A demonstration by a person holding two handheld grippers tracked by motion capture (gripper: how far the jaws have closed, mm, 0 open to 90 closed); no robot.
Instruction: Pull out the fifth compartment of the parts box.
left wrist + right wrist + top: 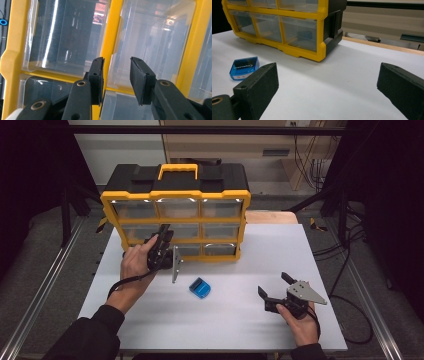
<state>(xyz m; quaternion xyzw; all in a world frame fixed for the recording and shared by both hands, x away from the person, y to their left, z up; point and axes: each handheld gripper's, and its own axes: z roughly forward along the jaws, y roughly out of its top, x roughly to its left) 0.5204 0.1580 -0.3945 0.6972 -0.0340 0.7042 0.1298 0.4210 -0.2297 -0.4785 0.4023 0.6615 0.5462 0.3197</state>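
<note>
Reaching with my left gripper (pixel 162 236) toward the front of the yellow drawer organizer (pixel 176 210), I am working on the step of taking hold of one clear drawer so that I can pull it out. In the left gripper view, my two black jaws are standing partly apart, with the narrow gap between them in front of the middle drawer (pixel 150 42) and one jaw just before the yellow divider (pixel 110 45). The pads are gripping nothing at this moment; I cannot tell if they are already touching the clear plastic. As I judge it, the next move is calling for a small advance until the drawer's front lip sits between the pads, then a firm closing and a straight pull toward me, not sideways, so that the drawer is not jamming in its frame.

My right gripper (pixel 275 291) is resting low over the white table (pixel 300 245), at the right, well apart from the organizer. Its jaws are standing wide apart and are holding nothing. The small blue box (pixel 200 288) is lying on the table between my two hands, just in front of the organizer, probably waiting to go into the drawer.
</note>
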